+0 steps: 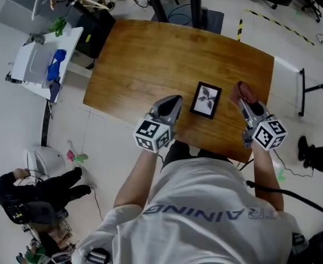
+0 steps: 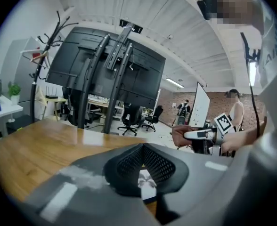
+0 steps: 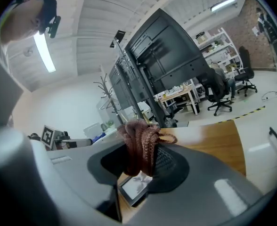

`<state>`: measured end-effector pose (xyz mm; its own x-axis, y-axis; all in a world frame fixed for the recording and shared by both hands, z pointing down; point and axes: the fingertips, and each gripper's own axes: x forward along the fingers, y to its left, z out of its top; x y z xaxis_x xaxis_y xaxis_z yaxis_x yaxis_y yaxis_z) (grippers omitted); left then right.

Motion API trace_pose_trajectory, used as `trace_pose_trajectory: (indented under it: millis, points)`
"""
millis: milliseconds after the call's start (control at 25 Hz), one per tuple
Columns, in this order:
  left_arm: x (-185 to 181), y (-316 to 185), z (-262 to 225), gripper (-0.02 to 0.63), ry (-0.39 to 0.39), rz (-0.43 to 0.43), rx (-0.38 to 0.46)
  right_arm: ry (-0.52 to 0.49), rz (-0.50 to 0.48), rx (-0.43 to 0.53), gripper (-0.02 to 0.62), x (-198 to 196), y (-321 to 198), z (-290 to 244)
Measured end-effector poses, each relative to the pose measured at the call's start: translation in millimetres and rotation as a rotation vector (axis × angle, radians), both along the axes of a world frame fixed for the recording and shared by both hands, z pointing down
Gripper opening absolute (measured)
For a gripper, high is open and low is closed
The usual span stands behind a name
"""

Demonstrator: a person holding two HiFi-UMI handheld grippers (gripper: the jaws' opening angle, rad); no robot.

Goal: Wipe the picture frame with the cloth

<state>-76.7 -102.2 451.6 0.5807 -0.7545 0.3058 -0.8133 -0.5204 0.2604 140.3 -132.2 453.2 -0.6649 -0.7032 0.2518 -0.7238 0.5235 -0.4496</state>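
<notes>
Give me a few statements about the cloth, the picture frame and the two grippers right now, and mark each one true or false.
1. The right gripper is shut on the cloth. True.
2. The cloth is lying on the picture frame. False: it is bunched in the right gripper's jaws, off to the side of the picture frame and apart from it.
3. The left gripper grips the picture frame. False: its jaws are together with nothing between them.
4. The picture frame lies on the table between the two grippers. True.
</notes>
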Motion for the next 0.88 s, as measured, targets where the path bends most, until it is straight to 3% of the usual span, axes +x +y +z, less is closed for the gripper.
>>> trace_pose_trajectory:
  millis: [200, 400, 640, 880]
  points:
    - [20, -42, 48, 0.006, -0.054, 0.151, -0.087, -0.024, 0.095, -0.071, 0.114, 5, -13, 23]
    - [46, -24, 109, 0.006, -0.093, 0.329, -0.227, -0.025, 0.115, -0.144, 0.114, -20, -22, 51]
    - [57, 5, 162, 0.006, -0.151, 0.439, -0.346, -0.06, 0.057, -0.252, 0.114, -62, -29, 86]
    - [58, 12, 184, 0.006, -0.177, 0.477, -0.391, -0.04, 0.016, -0.361, 0.114, -97, -38, 123]
